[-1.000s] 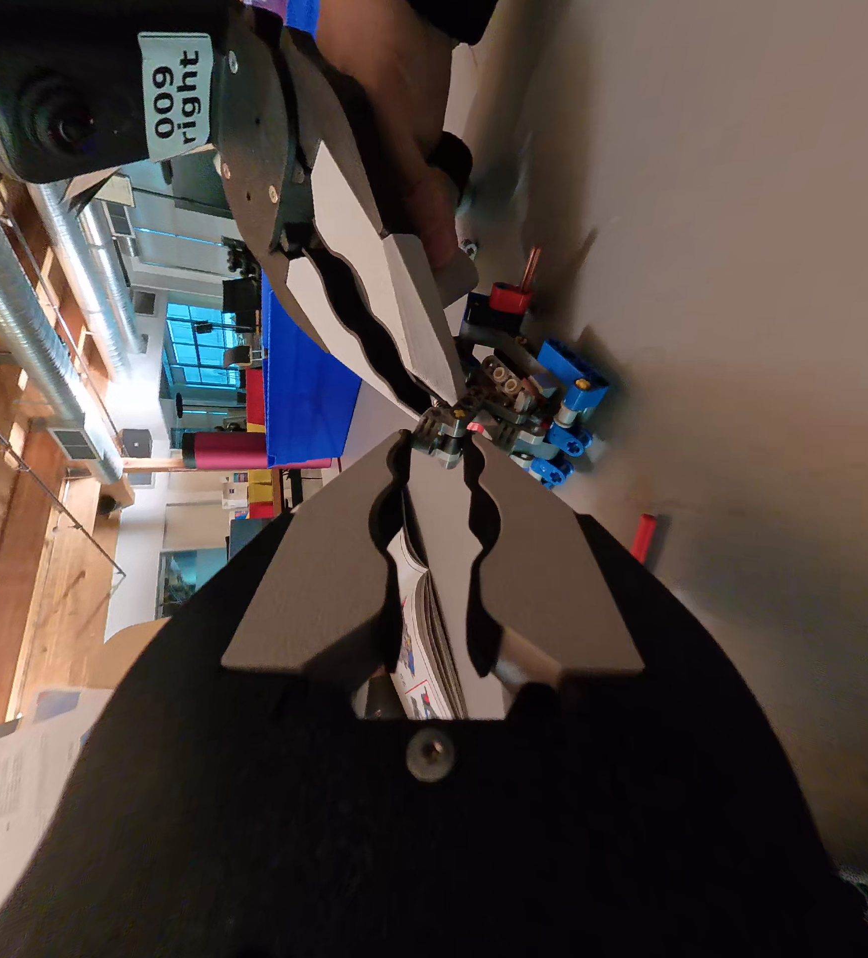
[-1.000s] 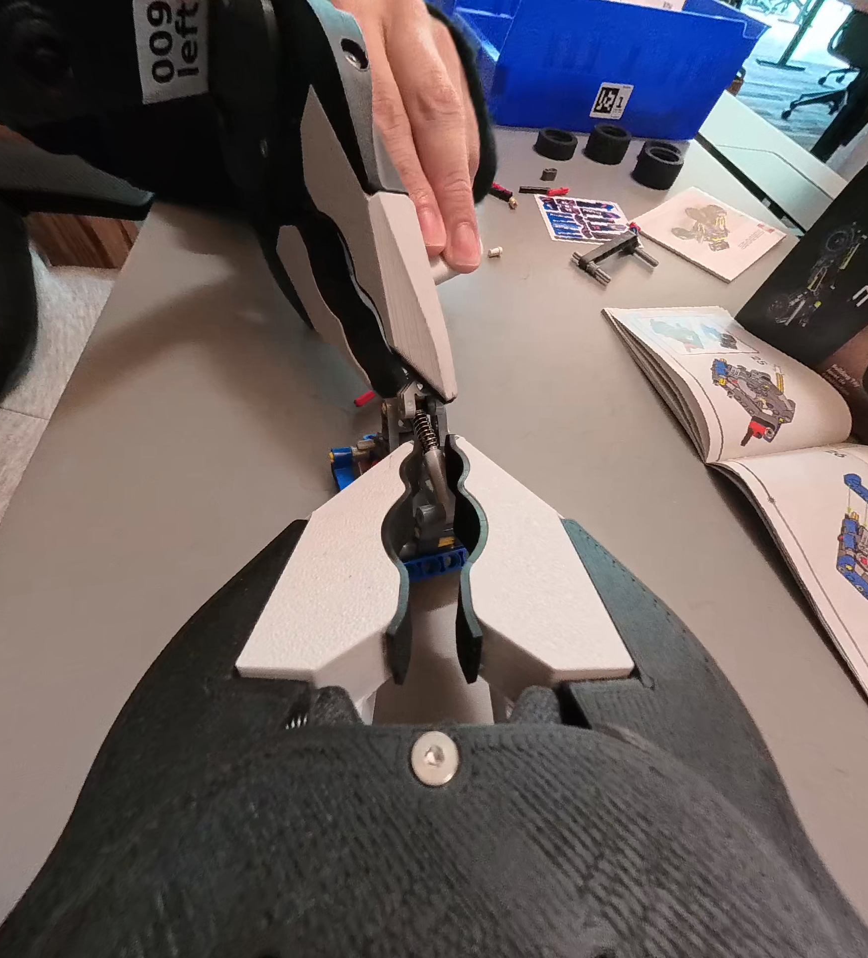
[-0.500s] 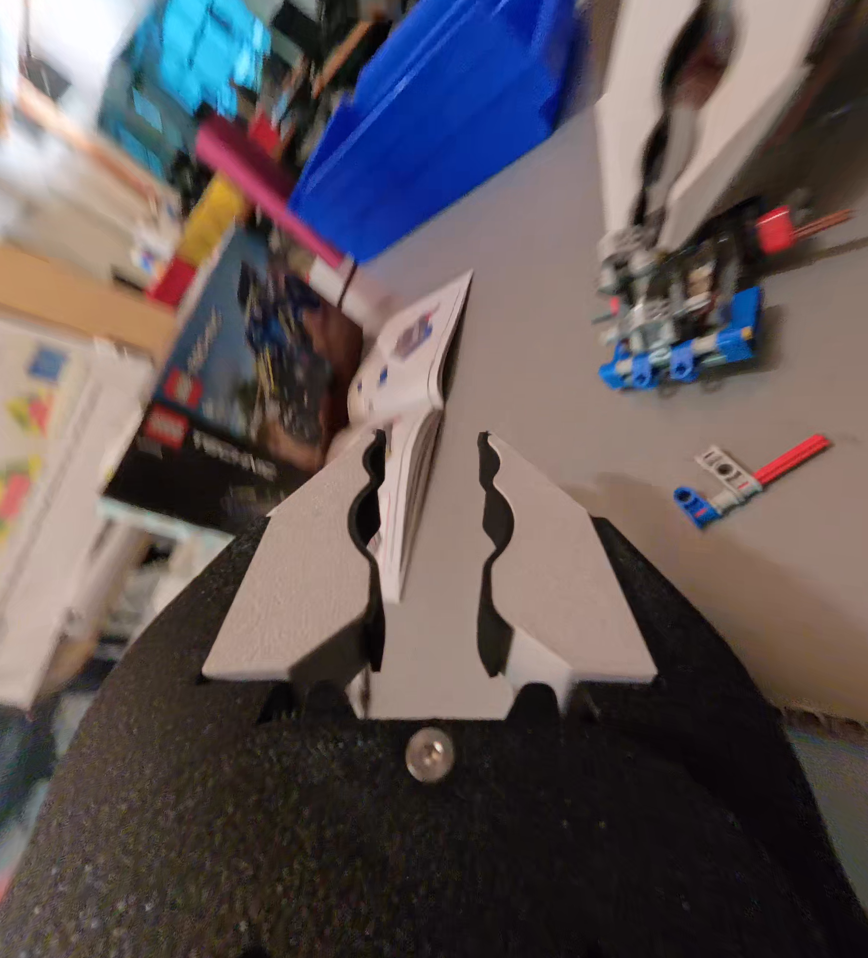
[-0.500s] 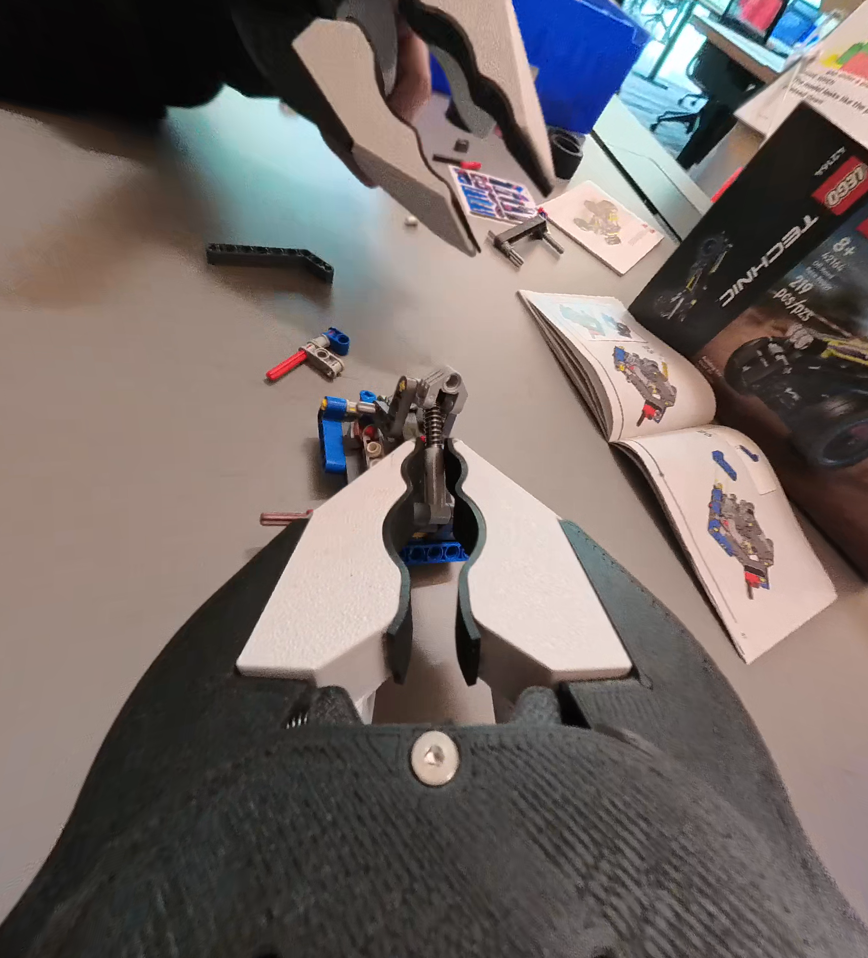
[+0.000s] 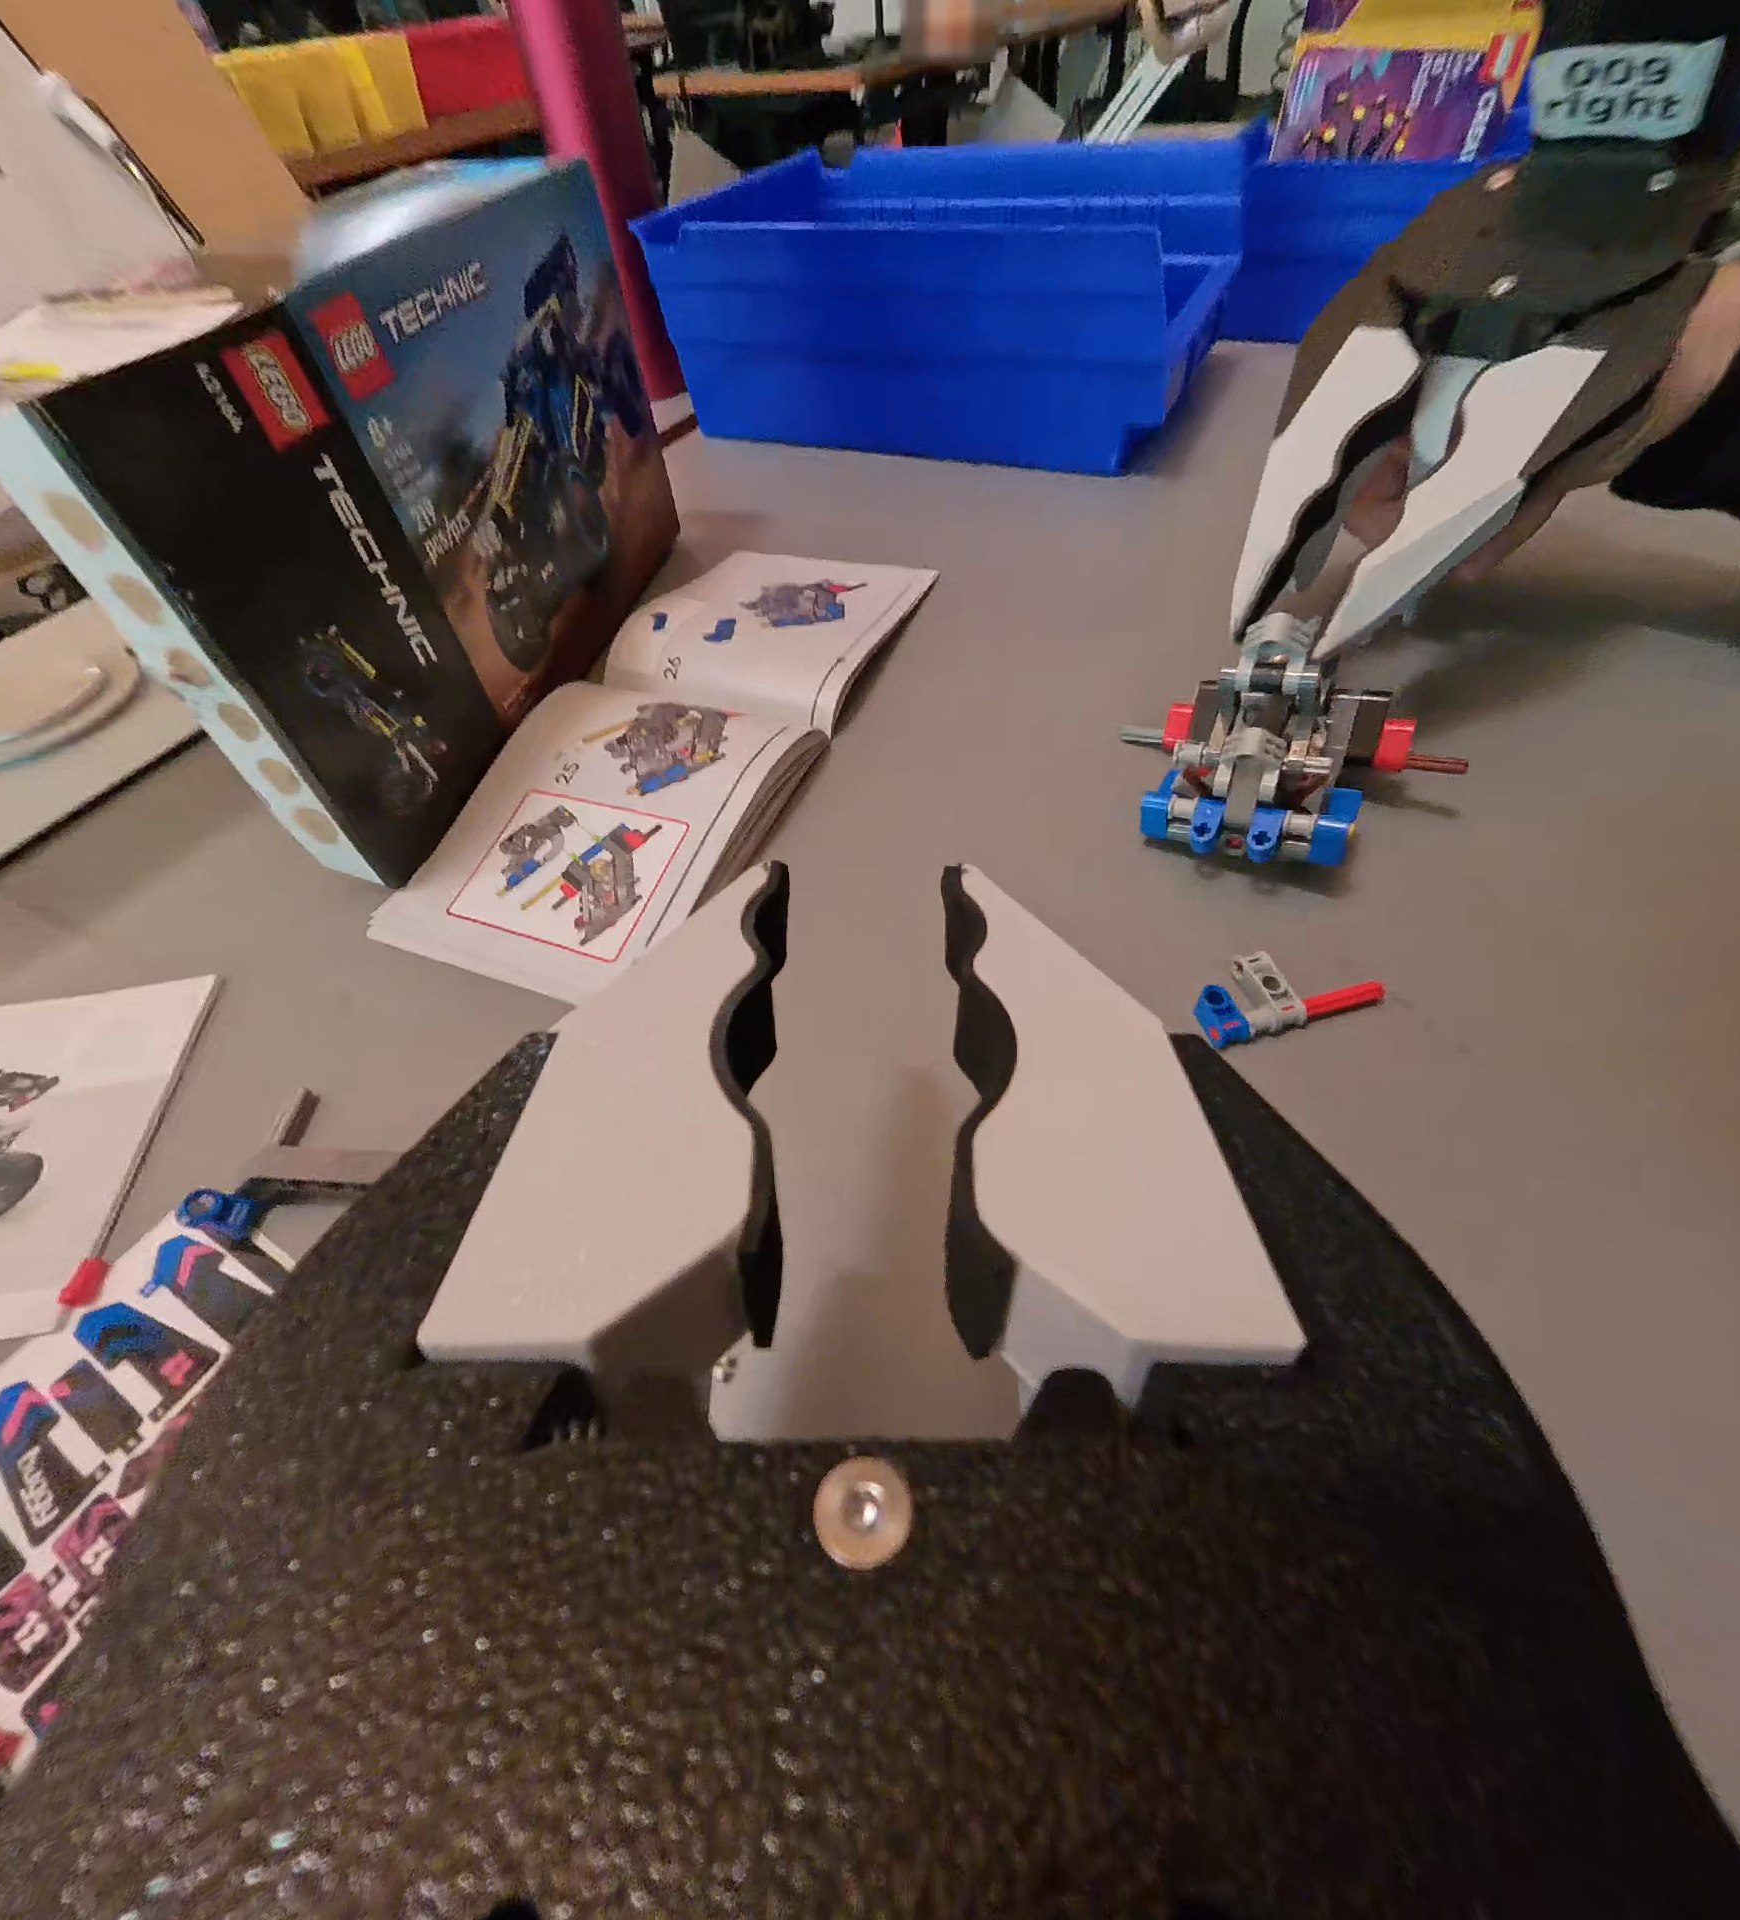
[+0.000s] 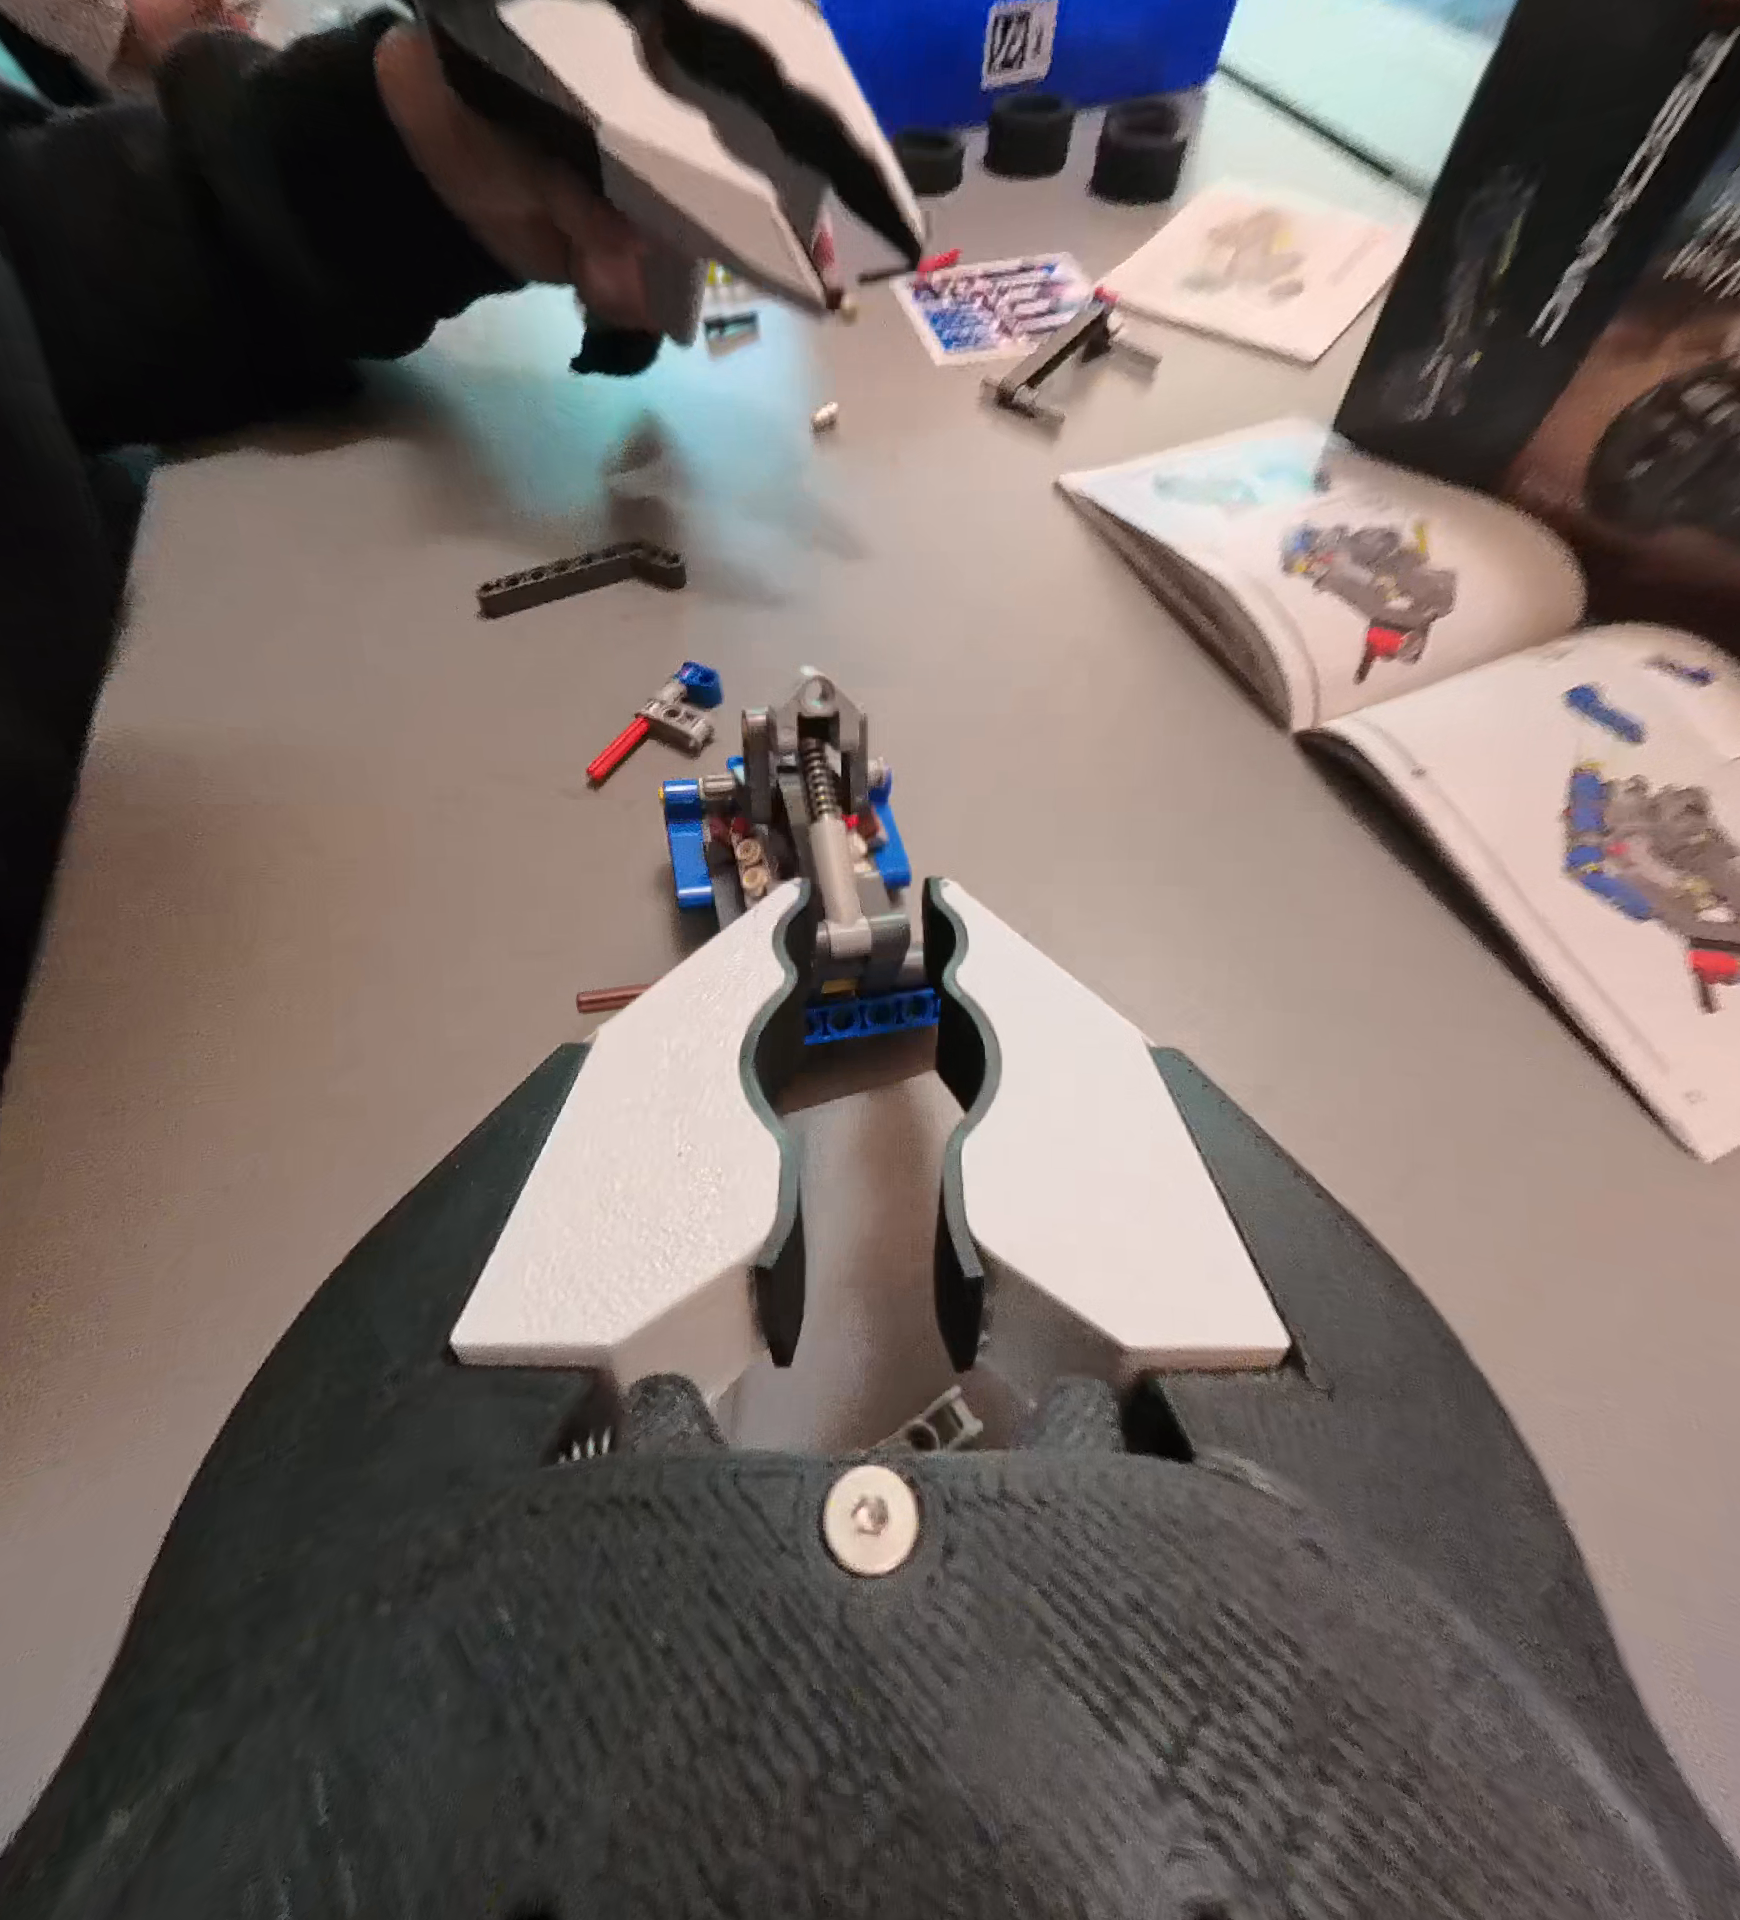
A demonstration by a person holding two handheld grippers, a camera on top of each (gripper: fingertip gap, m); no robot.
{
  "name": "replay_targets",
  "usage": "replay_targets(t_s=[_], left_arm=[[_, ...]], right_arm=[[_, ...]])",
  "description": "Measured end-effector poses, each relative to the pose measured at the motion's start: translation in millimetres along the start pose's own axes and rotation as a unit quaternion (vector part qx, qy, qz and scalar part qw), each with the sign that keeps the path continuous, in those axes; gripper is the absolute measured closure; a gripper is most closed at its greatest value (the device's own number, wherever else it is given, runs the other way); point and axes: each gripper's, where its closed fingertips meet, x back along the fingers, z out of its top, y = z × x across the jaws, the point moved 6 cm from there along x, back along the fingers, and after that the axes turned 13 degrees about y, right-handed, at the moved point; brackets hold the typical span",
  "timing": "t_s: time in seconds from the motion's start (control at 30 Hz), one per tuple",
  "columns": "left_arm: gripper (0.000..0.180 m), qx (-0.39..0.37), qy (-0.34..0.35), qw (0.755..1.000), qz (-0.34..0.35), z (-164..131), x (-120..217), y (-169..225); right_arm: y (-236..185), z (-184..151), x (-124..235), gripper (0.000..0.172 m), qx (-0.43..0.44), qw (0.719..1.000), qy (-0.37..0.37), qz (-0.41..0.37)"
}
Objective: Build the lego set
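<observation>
A small brick model (image 6: 804, 831) of grey and blue parts with a spring strut stands on the grey table (image 6: 326, 935). My right gripper (image 6: 866, 894) is open around its near grey end, with a gap showing at the right pad. In the left wrist view the right gripper (image 5: 1287, 634) straddles the top of the model (image 5: 1250, 758). My left gripper (image 5: 866, 883) is open and empty above bare table, well short of the model. It also shows raised and blurred in the right wrist view (image 6: 871, 275). A small blue, grey and red axle part (image 5: 1281, 1008) lies loose near the model.
An open instruction booklet (image 5: 658, 769) and a dark product box (image 5: 357, 499) lie left of the model. Blue bins (image 5: 928, 312) stand at the back. A sticker sheet (image 5: 45, 1455), a leaflet (image 5: 14, 1143), a black angled beam (image 6: 580, 577) and black tyres (image 6: 1032, 135) lie around. The tips of one gripper are about 15 centimetres away from the tips of the other.
My left gripper has let go of the model's top and pulled up and away from it. My right gripper's jaws have opened off the model's grey end, and the model rests on the table.
</observation>
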Motion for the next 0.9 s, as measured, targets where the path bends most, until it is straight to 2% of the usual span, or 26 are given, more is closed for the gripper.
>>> replay_targets(t_s=[0.07,0.13,0.23,0.3,0.47,0.73,0.8,0.9], left_arm=[[0.154,-0.01,-0.003,1.0,-0.007,-2,0,1],[0.154,-0.04,-0.023,0.999,0.002,-4,1,-1],[0.154,-0.072,-0.057,0.996,-0.001,-8,-2,1],[0.154,-0.075,-0.068,0.995,0.004,-13,-3,3],[0.155,-0.054,-0.032,0.998,-0.003,-10,-5,13],[0.155,-0.044,-0.025,0.998,0.028,-12,-5,7],[0.155,-0.045,-0.024,0.998,0.038,-12,-4,4],[0.156,-0.053,-0.018,0.997,0.046,-11,-3,1]], right_arm=[[0,0,-2,0.155,0.003,1.0,-0.017,0.018],[-1,2,-4,0.166,0.034,0.999,-0.023,0.025],[-3,2,-9,0.166,0.059,0.998,-0.027,0.012],[-5,2,-11,0.158,0.07,0.997,-0.021,-0.008],[-16,10,-1,0.157,0.093,0.994,-0.004,-0.061],[-21,13,28,0.159,0.097,0.983,0.003,-0.159],[-22,9,28,0.162,0.081,0.987,0.012,-0.141],[-25,7,20,0.156,0.076,0.992,0.032,-0.096]])
